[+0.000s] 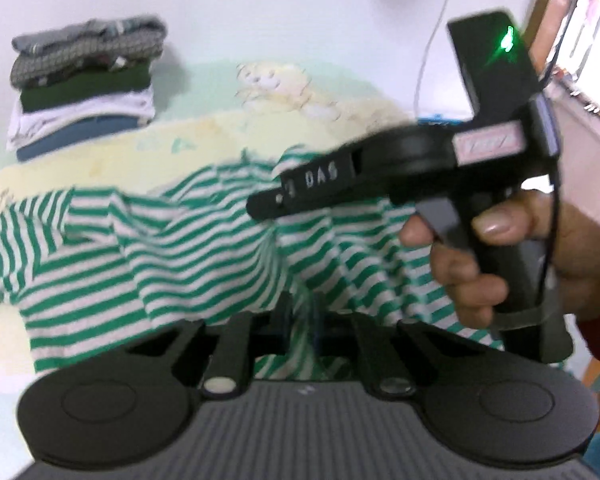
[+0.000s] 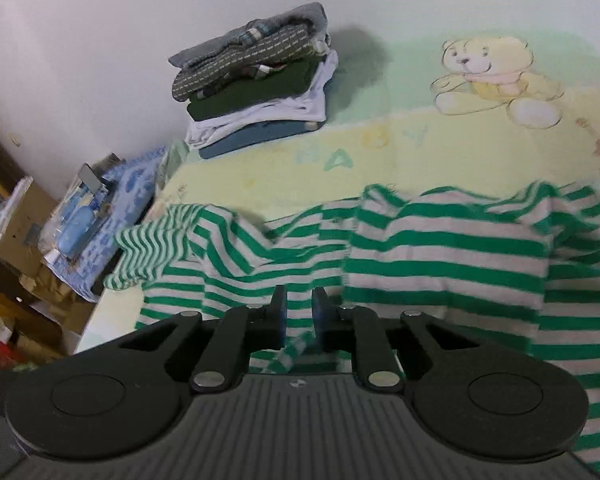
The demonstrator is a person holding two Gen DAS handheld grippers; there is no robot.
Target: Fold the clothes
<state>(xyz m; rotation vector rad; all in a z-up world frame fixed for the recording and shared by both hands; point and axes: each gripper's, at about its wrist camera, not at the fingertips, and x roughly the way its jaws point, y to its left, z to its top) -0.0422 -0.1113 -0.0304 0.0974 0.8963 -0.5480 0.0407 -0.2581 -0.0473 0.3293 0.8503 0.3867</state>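
A green-and-white striped garment (image 1: 148, 256) lies rumpled across a pale yellow bedsheet (image 1: 196, 140); in the right wrist view the garment (image 2: 440, 256) fills the middle and right. My left gripper (image 1: 302, 316) is shut on a bunched fold of the striped cloth at its near edge. My right gripper (image 2: 298, 316) is shut on another fold, which hangs between its blue-padded fingers. In the left wrist view the right gripper (image 1: 260, 205) shows from the side above the garment, held by a hand (image 1: 484, 264).
A stack of folded clothes (image 1: 84, 84) (image 2: 256, 88) sits at the bed's far corner against the white wall. The sheet carries a teddy bear print (image 2: 496, 76). Left of the bed are a blue packaged item (image 2: 80, 220) and cardboard boxes (image 2: 24, 216). A thin cable (image 1: 432, 48) hangs at the wall.
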